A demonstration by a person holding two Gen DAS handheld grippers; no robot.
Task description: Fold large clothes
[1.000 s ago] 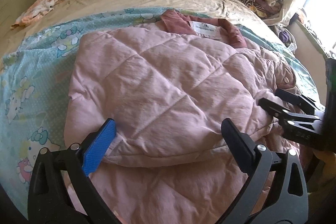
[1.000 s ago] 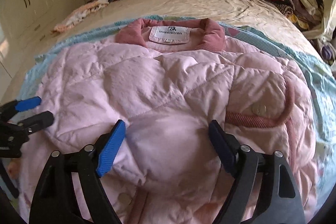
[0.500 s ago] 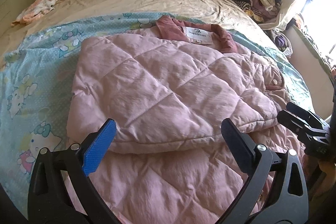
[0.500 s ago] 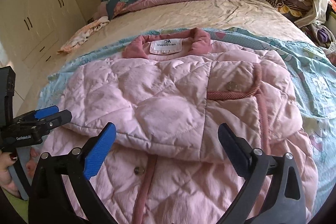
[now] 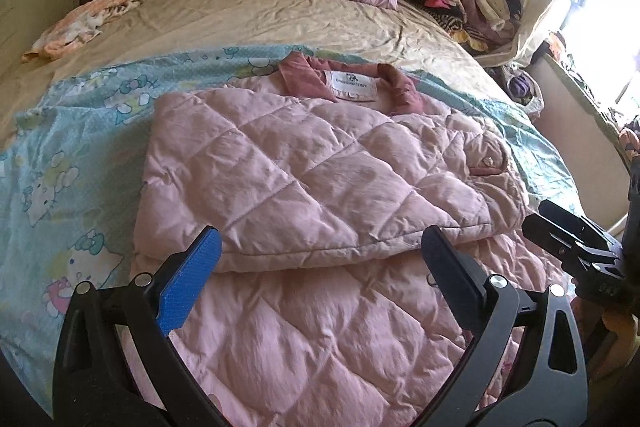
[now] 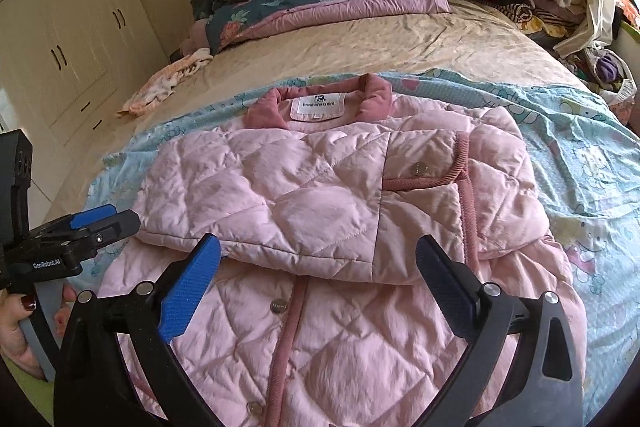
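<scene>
Holding both grippers above the near hem, I see the pink quilted jacket [image 6: 320,211] lying partly folded on the cartoon-print sheet [image 5: 68,163]. Right gripper [image 6: 318,267]: jaws spread wide after opening, nothing between them. Left gripper [image 5: 320,259]: jaws apart, empty. The collar label's text is too blurred to read.

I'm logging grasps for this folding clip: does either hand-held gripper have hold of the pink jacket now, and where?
Nothing is held. The left hand-held gripper and right hand-held gripper both stand open above the pink jacket, clear of it.
</scene>
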